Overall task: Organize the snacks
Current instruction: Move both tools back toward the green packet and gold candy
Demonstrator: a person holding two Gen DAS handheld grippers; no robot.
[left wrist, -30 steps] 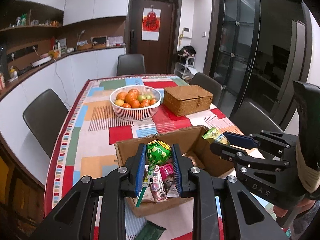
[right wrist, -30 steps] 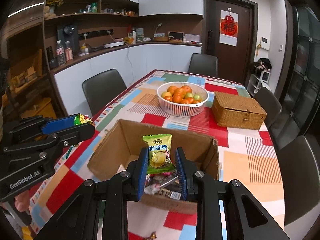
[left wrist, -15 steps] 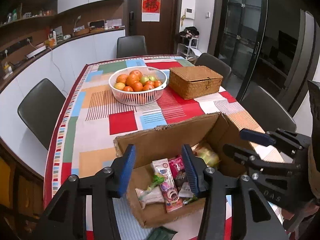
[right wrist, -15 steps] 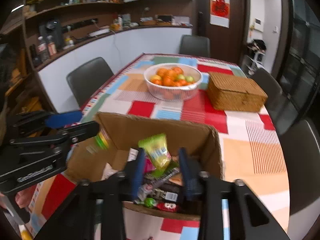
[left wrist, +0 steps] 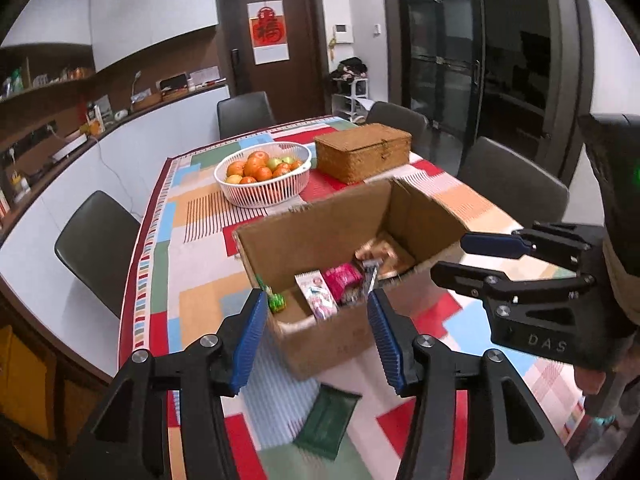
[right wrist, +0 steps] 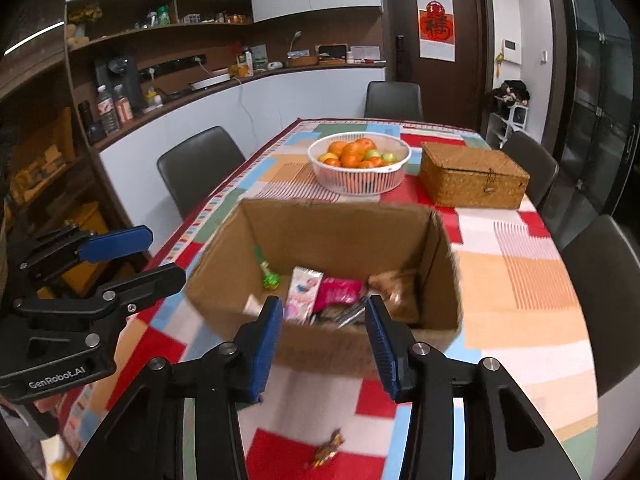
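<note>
An open cardboard box (left wrist: 320,236) (right wrist: 340,232) stands on the patchwork tablecloth and holds several snacks: a green lollipop (left wrist: 276,302) (right wrist: 270,278), a white and pink packet (right wrist: 302,292) and a magenta packet (left wrist: 342,280). My left gripper (left wrist: 316,340) is open and empty just in front of the box; it also shows in the right wrist view (right wrist: 160,256). My right gripper (right wrist: 322,340) is open and empty over the box's near wall; it also shows in the left wrist view (left wrist: 452,258). A dark green packet (left wrist: 326,420) and a small gold candy (right wrist: 326,450) lie on the cloth in front of the box.
A white basket of oranges (left wrist: 262,176) (right wrist: 360,162) and a wicker box (left wrist: 362,152) (right wrist: 472,178) stand behind the cardboard box. Grey chairs (left wrist: 96,240) (right wrist: 596,292) ring the table. A counter with bottles (right wrist: 116,104) runs along the left wall.
Both grippers opened. The green lollipop and the green packet dropped into the box. Both grippers have drawn back toward the near side of the box.
</note>
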